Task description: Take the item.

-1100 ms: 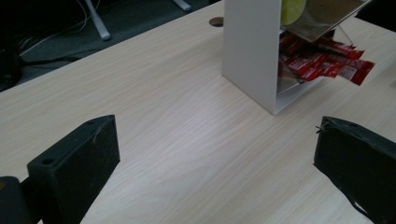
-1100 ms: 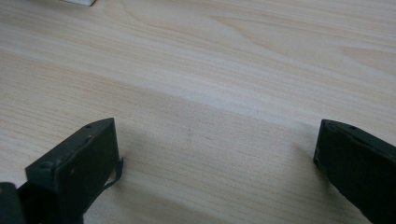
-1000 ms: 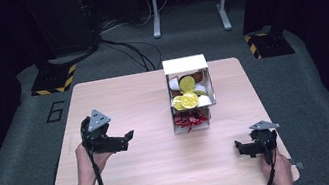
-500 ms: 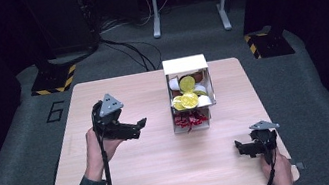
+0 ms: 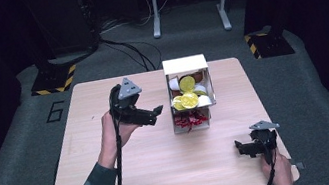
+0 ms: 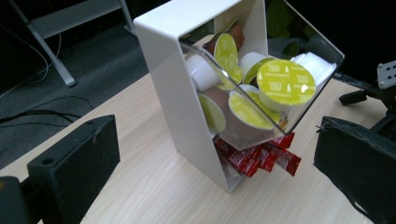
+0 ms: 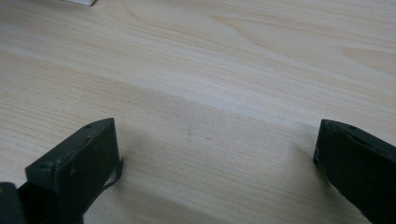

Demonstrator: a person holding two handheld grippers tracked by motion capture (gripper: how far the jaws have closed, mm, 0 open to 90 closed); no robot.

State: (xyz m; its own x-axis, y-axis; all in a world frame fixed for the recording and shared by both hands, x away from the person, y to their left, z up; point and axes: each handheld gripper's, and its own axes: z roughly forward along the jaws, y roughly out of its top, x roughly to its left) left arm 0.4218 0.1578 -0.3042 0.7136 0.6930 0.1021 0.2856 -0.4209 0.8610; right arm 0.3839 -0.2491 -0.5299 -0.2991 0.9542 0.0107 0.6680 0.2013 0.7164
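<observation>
White plastic formed the dispenser box (image 5: pixel 184 64) that stood near the middle of a pale wooden table (image 5: pixel 166 173), towards its far edge. Its clear slanted front (image 6: pixel 280 74) showed a heap of coffee capsules (image 6: pixel 286 84) with yellow-green foil lids; small print ran across the lid nearest the camera, but it was too blurred to read. Red sachets (image 6: pixel 261 156) lay in the open slot at the bottom of the box, spilling slightly onto the tabletop; any lettering on them was too small to make out.

The left gripper (image 5: pixel 153 114), held in the person's left hand (image 5: pixel 111 132), hovered just beside the box on its left, pointing towards it. Its jaws stood wide apart and gripped nothing, and in the left gripper view the box sat between them, farther off.

The right gripper (image 5: pixel 244 149) sat low near the table's front right corner, well apart from the box. Its jaws were also spread wide and empty, with bare wood grain between them in the right gripper view.

On the grey floor (image 5: pixel 19 147) left of the table, a large number 6 (image 5: pixel 55 111) was marked. Black-and-yellow hazard stripes (image 5: pixel 52 86) edged the stand bases behind.
</observation>
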